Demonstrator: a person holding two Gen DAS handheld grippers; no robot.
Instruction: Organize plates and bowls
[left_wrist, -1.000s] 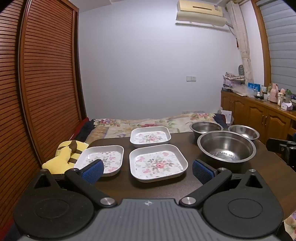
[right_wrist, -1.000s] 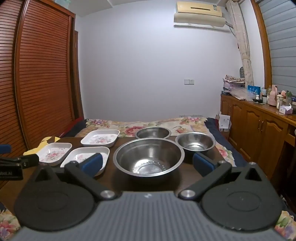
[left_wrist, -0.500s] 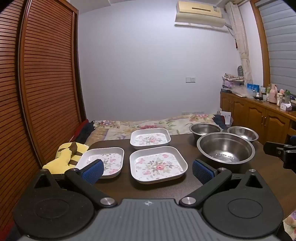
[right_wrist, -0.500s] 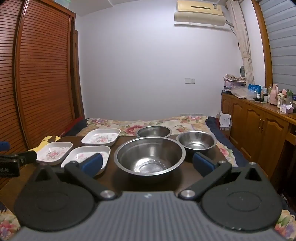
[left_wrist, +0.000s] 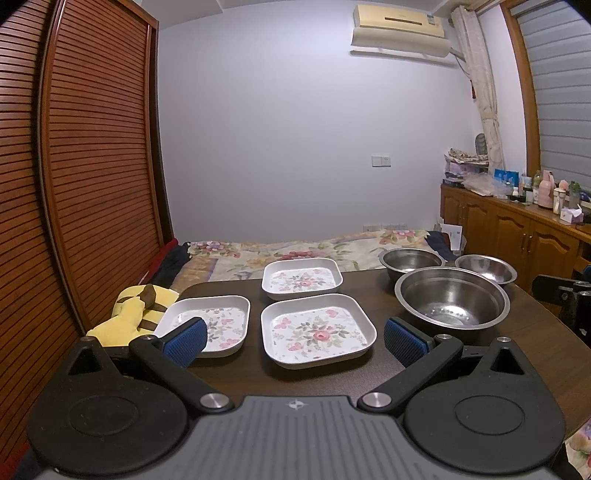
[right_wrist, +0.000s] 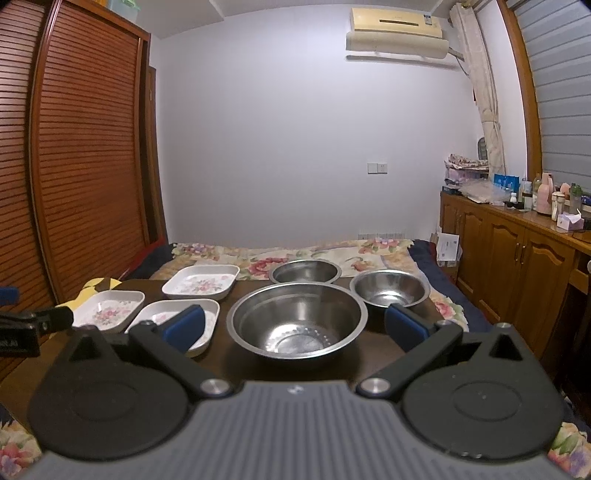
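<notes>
A: What's nearest?

B: The left gripper (left_wrist: 293, 338), released, blue pads (left_wrist: 184, 341) spread wide with nothing between them. It hangs over the near edge of the dark desk (left_wrist: 317, 380). The right gripper (right_wrist: 293, 326) is released and empty too.

A: And just past them?

B: In front of the left one, the near plate (left_wrist: 317, 334), square, white, with a floral print, flat on the desk. Beside it to the left is the left plate (left_wrist: 216, 325), partly behind the left pad. A yellow plush (left_wrist: 129, 314) lies at the desk's left edge, next to that plate.

A: The right side?

B: The big bowl (right_wrist: 297, 319), steel, sits upright right in front of the right gripper, to the right of the near plate and apart from it.

A: Further back?

B: The far plate (left_wrist: 301, 282) stands behind the near one, apart from it. Behind the big bowl are two smaller steel ones: the back bowl (right_wrist: 304, 271) and the right bowl (right_wrist: 388, 288), close together. Nothing is stacked.

A: Beyond the desk?

B: A bed (left_wrist: 295, 251) with a flowered cover, then the wall. A wooden cabinet (right_wrist: 517, 254) runs along the right.
</notes>
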